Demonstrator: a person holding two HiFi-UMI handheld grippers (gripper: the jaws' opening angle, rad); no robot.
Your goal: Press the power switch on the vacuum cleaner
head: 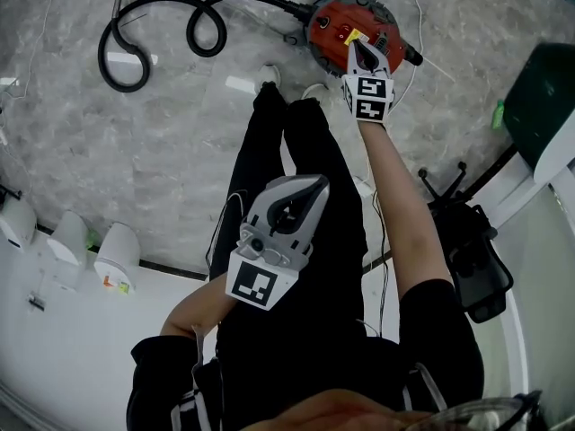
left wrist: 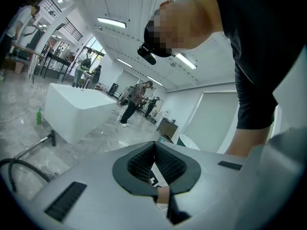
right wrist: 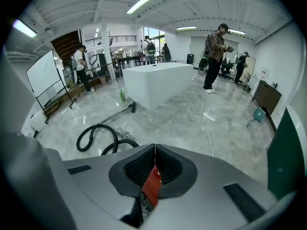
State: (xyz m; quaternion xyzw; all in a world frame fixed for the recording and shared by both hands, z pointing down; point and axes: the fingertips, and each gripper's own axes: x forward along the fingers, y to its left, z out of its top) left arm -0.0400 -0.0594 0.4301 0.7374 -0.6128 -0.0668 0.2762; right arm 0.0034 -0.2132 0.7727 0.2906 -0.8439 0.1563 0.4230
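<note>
Vacuum cleaner [head: 329,25] lies directly beneath the closed right tool [head: 356,48].

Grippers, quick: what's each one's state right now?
Left gripper: shut, empty, well away from the vacuum cleaner.
Right gripper: shut, holding nothing, tips down at the vacuum cleaner's red top; contact cannot be told.

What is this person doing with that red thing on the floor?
A person holds a two-jaw gripper in each hand. The right gripper, jaws together, points down at the top of the red vacuum cleaner on the floor, seemingly to push its switch. Whether the switch is pressed cannot be told. The left gripper, also shut and empty, is near the person's body.
</note>
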